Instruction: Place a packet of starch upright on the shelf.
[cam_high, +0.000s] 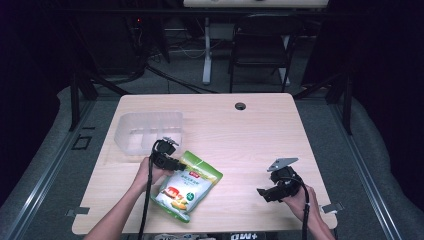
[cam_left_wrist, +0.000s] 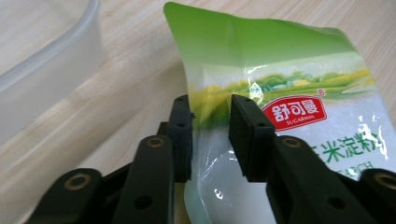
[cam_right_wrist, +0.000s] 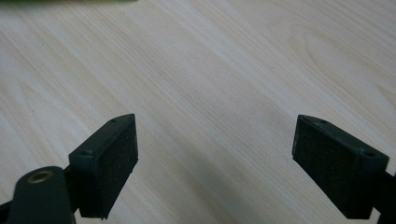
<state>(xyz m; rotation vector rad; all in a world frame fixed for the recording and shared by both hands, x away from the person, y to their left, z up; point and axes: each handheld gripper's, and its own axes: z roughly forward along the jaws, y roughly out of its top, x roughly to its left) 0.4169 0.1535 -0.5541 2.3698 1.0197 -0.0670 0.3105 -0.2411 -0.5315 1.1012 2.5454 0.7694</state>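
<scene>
Left gripper (cam_left_wrist: 210, 135) on pouch (cam_left_wrist: 299, 116)
Jaws clenched on the pouch's upper left edge, beside the tub (cam_high: 145, 131); right gripper (cam_right_wrist: 215, 163) released above the counter (cam_right_wrist: 210, 70).

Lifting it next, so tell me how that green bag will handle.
The bag will probably flop: its film creases where the left claw pinches its edge. The glossy film may slip. White powder fills it, so it likely sags and feels fairly heavy.

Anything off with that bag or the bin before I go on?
The green bag is buckled at the edge between the left gripper pads, its top corner lifted. No tear or spill shows. The clear bin sits upright on the table.
</scene>
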